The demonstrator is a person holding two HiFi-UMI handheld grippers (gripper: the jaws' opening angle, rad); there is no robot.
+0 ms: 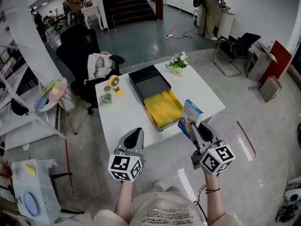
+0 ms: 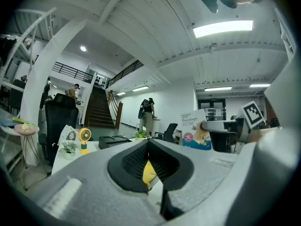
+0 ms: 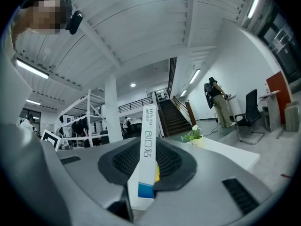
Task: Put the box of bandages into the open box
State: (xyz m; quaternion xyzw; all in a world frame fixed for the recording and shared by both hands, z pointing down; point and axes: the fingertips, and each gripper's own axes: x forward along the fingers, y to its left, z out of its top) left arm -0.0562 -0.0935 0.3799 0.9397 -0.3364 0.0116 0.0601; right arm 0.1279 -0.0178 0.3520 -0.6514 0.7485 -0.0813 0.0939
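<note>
Here, one bandage box sits pinched edgewise in the right gripper, near the single open box on the white table; the left gripper, jaws together, holds nothing.

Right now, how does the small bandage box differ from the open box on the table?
The bandage box is small, blue-and-white, closed, held upright by the right gripper. The open box is larger, lies flat on the table, open, yellow inside. Both are rectangular.
</note>
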